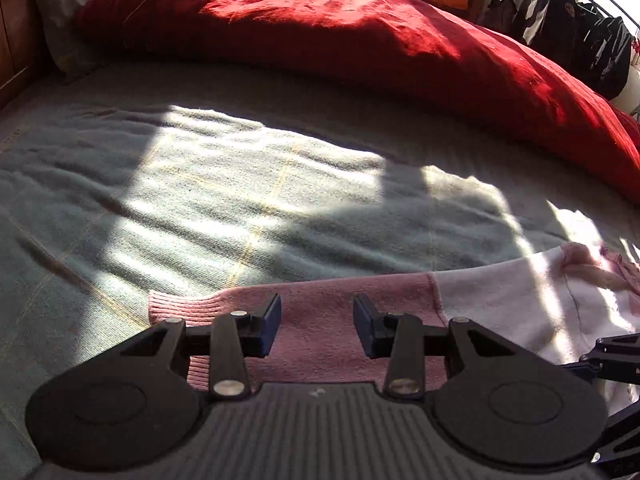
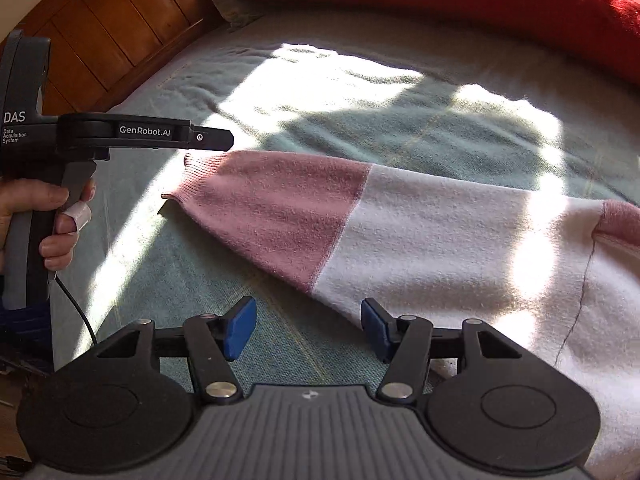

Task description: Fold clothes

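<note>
Sweater (image 2: 420,240) flat on bed (image 2: 360,120). Left gripper (image 1: 316,326) jaws spread over pink sleeve, pinching nothing. Right gripper (image 2: 308,328) jaws spread wide at sleeve edge, empty.

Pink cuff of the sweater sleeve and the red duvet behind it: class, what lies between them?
Only bare blue-green blanket, sunlit in patches, lies between the pink cuff and the red duvet. Both wrist views show this.

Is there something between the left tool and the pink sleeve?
Nothing visible. The left tool hangs open just over the sleeve, with only air between them.
</note>
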A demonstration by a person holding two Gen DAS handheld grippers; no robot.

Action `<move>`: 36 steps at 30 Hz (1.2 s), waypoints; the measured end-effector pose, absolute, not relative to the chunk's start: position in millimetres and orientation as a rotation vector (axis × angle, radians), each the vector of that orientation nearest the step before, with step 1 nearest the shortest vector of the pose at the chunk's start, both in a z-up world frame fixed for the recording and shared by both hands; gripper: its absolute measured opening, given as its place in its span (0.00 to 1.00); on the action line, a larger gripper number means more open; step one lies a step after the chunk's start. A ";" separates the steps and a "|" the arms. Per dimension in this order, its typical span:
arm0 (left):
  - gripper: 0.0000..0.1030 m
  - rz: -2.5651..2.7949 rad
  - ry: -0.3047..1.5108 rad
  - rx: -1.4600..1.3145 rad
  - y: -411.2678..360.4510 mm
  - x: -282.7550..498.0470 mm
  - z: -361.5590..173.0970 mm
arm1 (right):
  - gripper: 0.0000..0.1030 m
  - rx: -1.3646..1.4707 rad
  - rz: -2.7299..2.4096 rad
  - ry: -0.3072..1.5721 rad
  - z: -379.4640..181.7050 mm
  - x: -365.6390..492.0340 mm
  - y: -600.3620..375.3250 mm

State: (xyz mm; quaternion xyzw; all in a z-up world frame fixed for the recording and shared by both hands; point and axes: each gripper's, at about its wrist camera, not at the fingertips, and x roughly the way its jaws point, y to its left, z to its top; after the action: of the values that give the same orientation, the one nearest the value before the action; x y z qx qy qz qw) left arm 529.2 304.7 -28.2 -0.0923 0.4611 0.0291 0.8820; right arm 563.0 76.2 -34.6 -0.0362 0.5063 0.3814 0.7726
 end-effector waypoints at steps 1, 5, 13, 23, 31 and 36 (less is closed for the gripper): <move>0.39 0.025 0.980 -0.191 296.8 528.6 -36.1 | 0.61 -0.081 0.776 1.084 -31.1 567.9 64.7; 0.41 0.034 1.034 -0.159 283.3 523.7 -62.2 | 0.61 -0.119 0.579 1.015 -23.8 593.3 21.9; 0.41 0.122 0.994 -0.163 300.2 538.2 -63.7 | 0.63 -0.163 0.422 0.921 -69.0 656.8 8.3; 0.40 0.148 0.932 -0.177 305.9 535.6 -45.4 | 0.76 -0.167 0.463 0.895 -35.7 659.9 8.6; 0.45 0.168 0.937 -0.002 307.4 519.4 -67.1 | 0.78 -0.264 0.493 0.992 -66.0 596.6 38.7; 0.41 0.312 0.952 -0.052 337.7 524.3 -52.8 | 0.86 -0.386 0.552 0.954 -65.2 573.1 90.5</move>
State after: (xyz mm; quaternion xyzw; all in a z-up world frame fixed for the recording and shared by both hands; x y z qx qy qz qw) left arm 524.3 337.7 -52.8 -0.0249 0.4562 0.1495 0.8769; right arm 573.2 90.5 -65.2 -0.1822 0.4506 0.2604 0.8343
